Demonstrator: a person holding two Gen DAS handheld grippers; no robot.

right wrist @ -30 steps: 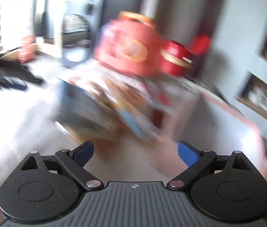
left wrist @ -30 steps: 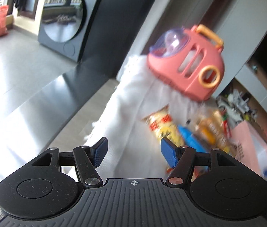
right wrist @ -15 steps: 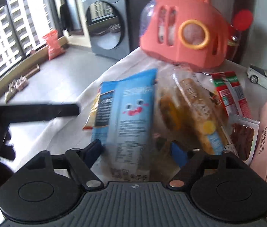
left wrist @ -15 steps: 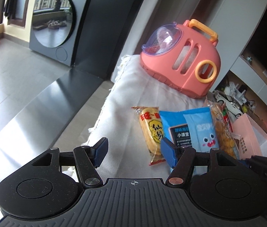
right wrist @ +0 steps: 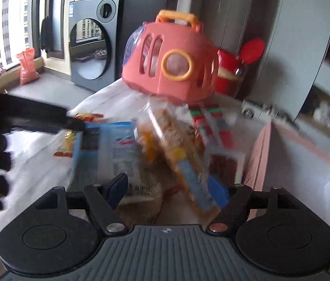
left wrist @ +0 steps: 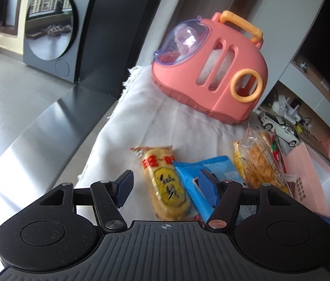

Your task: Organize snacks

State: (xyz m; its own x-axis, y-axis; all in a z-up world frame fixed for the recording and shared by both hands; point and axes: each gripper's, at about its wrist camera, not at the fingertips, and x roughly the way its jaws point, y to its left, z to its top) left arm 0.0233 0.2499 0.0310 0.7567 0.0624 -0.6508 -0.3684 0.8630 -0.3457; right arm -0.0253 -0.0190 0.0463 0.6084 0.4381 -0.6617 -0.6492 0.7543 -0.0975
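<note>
Between my left gripper fingers, which stand wide and hold nothing, lies the yellow rice-cracker packet, and the blue packet is under my right-hand pad. My right gripper has just been closing; its jaws are half-narrowed around the clear bag of fried snacks, though blur hides whether the pads press yet. I judge I'm gathering the loose packets, which lie bunched together on the white cloth. Just beside my right fingers stands the pink box, likely where they go. Farther ahead sits the pink toy carrier.
</note>
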